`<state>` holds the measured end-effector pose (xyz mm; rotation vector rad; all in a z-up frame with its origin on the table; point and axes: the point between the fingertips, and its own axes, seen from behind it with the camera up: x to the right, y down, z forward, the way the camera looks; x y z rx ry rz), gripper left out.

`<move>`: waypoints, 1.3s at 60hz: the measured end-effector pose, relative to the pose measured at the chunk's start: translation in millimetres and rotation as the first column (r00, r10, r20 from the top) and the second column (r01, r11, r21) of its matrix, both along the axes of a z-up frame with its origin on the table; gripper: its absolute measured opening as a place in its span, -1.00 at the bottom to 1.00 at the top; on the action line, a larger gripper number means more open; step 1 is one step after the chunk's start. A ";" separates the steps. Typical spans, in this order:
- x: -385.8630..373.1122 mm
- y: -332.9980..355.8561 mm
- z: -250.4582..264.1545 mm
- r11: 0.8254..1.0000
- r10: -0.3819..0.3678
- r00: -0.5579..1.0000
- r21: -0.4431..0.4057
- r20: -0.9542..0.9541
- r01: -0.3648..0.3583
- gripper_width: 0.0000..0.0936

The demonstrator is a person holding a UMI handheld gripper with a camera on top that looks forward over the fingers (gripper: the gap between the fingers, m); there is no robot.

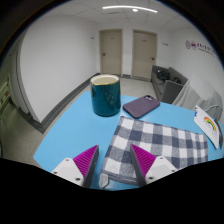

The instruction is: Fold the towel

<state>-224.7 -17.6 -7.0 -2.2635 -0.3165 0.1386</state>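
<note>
the tongs (116, 166) stand wide apart with nothing held, and the checked towel (160, 140) lies on the blue tabletop (70, 130) just ahead, its near edge between the fingers, spreading rightward

Landmark: checkered towel (160, 140), lying flat on the blue table (70, 130). Gripper (117, 165) sits at the towel's near edge, fingers parted, nothing between them. Left of the towel: bare tabletop, open for passage. Beyond the towel: dark green mug (104, 95) upright and purple phone (141, 105) flat, both obstructing the far approach.
</note>
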 end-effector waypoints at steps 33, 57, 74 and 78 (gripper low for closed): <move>78.6 21.4 102.9 0.975 -0.057 0.996 0.210 -0.074 0.072 -0.98; 297.0 -1.4 17.5 0.921 -0.388 0.921 0.014 0.008 0.388 -0.93; 276.6 -54.5 80.7 0.903 -0.413 0.891 0.044 -0.189 0.427 0.64; 250.7 -85.1 101.4 0.914 -0.382 0.879 0.019 -0.285 0.404 0.65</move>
